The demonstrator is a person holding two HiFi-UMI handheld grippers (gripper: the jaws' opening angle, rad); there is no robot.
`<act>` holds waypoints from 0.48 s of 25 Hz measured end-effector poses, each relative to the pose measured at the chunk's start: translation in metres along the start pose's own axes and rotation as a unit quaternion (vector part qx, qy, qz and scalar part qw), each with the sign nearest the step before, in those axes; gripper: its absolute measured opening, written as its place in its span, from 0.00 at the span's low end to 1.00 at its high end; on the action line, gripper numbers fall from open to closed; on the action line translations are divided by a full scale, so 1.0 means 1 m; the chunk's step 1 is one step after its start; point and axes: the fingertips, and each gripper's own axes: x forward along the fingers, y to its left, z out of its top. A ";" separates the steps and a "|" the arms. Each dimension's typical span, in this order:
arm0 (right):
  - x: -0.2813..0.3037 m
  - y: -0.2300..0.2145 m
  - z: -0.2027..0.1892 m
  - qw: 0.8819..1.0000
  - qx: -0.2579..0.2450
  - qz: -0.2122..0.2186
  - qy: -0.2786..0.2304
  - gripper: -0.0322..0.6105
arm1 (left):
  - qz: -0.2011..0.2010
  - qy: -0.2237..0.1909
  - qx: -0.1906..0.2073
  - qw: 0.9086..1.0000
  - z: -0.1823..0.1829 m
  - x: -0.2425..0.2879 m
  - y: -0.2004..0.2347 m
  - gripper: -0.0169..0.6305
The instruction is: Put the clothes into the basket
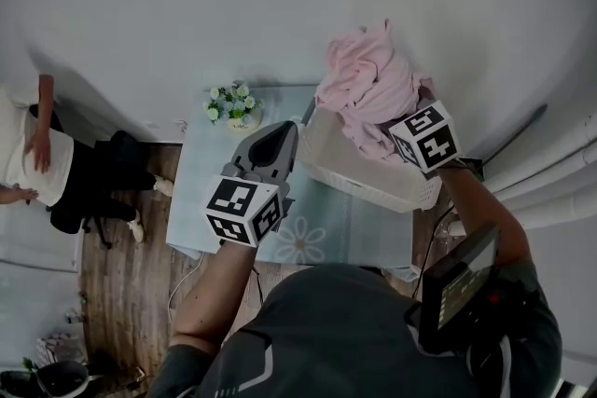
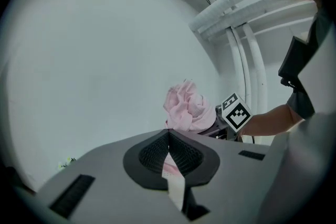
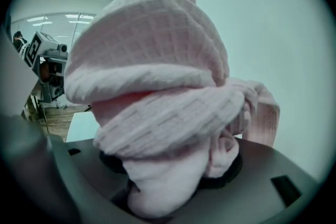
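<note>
Pink cloth (image 3: 157, 86) — right tongs (image 3: 173, 181); over basket (image 1: 359, 172) rim

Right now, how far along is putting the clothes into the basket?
Done: the pink waffle-knit cloth is lifted, clamped in the right gripper. In hand: it hangs over the white plastic basket on the pale blue table. Still to do: lower and release it inside. The left gripper, shut and empty, hovers beside the basket.

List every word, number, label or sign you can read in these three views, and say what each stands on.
No readable text in any view.
Left cube on left gripper: black-and-white square patterns, no letters.
Right cube on right gripper: the same.
Screen by the person's right arm: too small to read.
Pink cloth: no label showing.
</note>
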 end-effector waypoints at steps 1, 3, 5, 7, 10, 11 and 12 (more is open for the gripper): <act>0.009 0.000 -0.011 1.000 -0.004 0.007 0.013 0.53 | 0.000 0.004 0.002 1.000 -0.004 0.005 0.000 0.04; 0.025 -0.001 -0.031 0.999 -0.013 0.019 0.038 0.53 | -0.002 0.008 0.003 1.000 -0.010 0.013 0.000 0.04; 0.037 -0.003 -0.048 0.998 -0.016 0.026 0.059 0.53 | -0.004 0.013 0.003 1.000 -0.014 0.018 0.000 0.04; 0.048 -0.003 -0.064 0.996 -0.017 0.032 0.078 0.53 | -0.003 0.021 0.002 1.000 -0.020 0.023 0.000 0.04; 0.062 0.000 -0.084 0.993 -0.029 0.049 0.105 0.53 | -0.001 0.033 0.002 0.999 -0.028 0.027 0.001 0.04; 0.067 0.003 -0.089 0.991 -0.035 0.057 0.115 0.53 | 0.000 0.036 0.001 0.999 -0.031 0.028 0.002 0.04; 0.071 0.005 -0.095 0.989 -0.041 0.064 0.124 0.53 | 0.001 0.039 0.001 0.999 -0.034 0.029 0.003 0.04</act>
